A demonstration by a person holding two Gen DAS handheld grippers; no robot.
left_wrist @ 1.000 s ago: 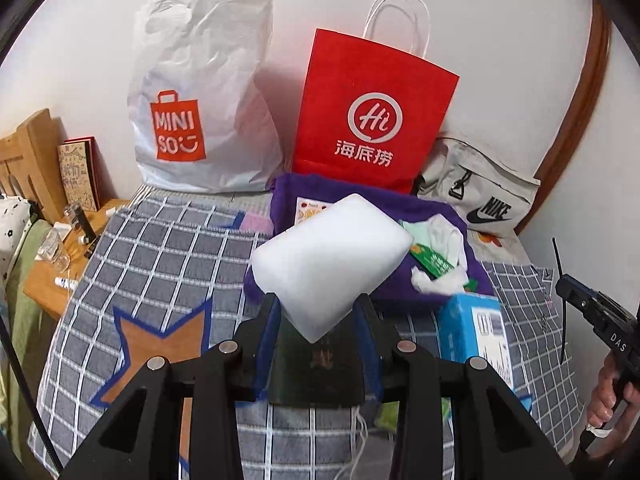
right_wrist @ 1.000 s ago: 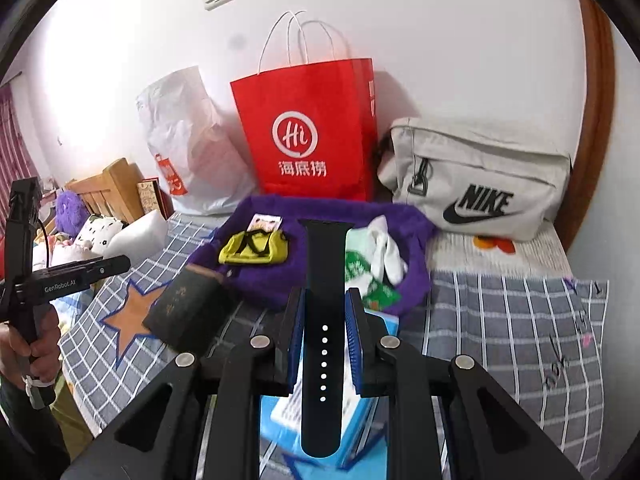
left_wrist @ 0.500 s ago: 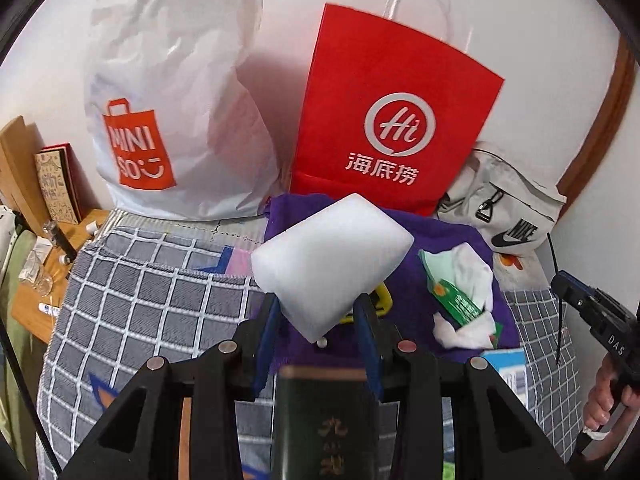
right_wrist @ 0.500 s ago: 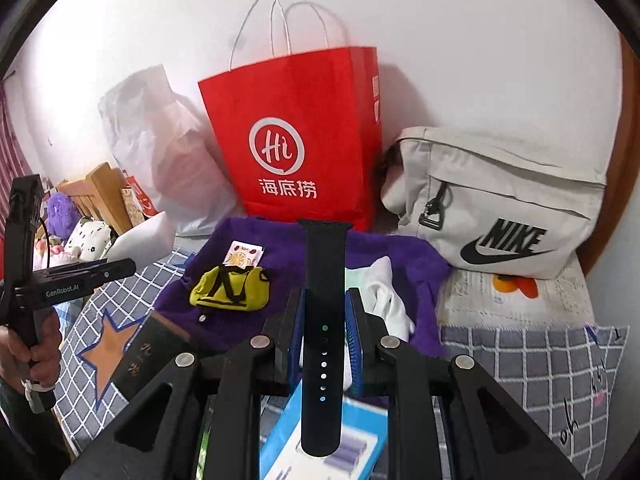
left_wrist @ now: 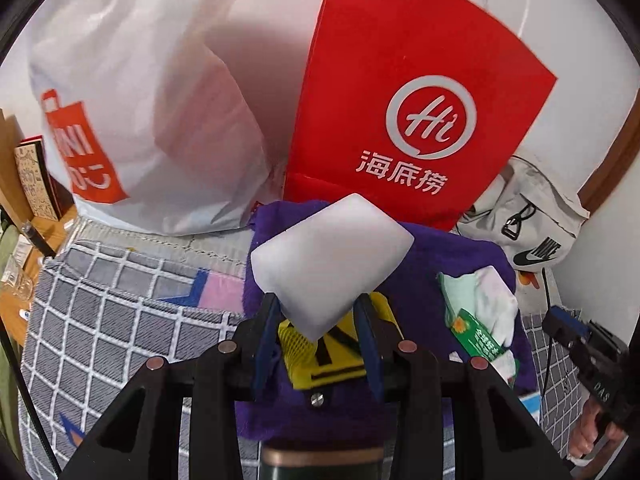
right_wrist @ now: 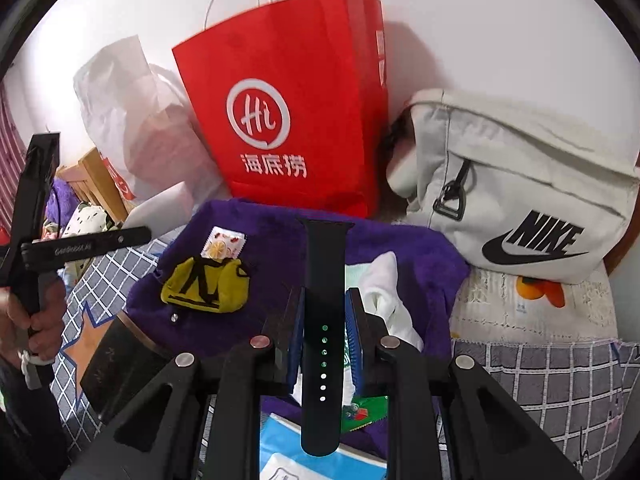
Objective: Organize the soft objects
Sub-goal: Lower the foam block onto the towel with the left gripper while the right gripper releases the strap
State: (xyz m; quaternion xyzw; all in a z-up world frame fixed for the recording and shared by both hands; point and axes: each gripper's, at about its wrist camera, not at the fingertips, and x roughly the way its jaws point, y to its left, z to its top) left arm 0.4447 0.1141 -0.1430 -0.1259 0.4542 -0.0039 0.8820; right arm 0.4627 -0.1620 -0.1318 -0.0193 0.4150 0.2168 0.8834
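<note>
Closer now to the purple towel [left_wrist: 452, 264] on my checked bedspread [left_wrist: 120, 300], below the red paper bag [left_wrist: 408, 92] at the wall; left jaws grip a white sponge [left_wrist: 328, 264], right jaws a black watch strap [right_wrist: 324, 300].

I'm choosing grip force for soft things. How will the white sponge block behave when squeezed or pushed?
The white sponge block probably weighs little, held by one corner without sagging. It likely dents easily, and wouldn't roll on its flat faces.

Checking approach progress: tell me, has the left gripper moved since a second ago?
Yes. The left gripper, holding the white sponge, has advanced toward the red paper bag, which now looms larger.
</note>
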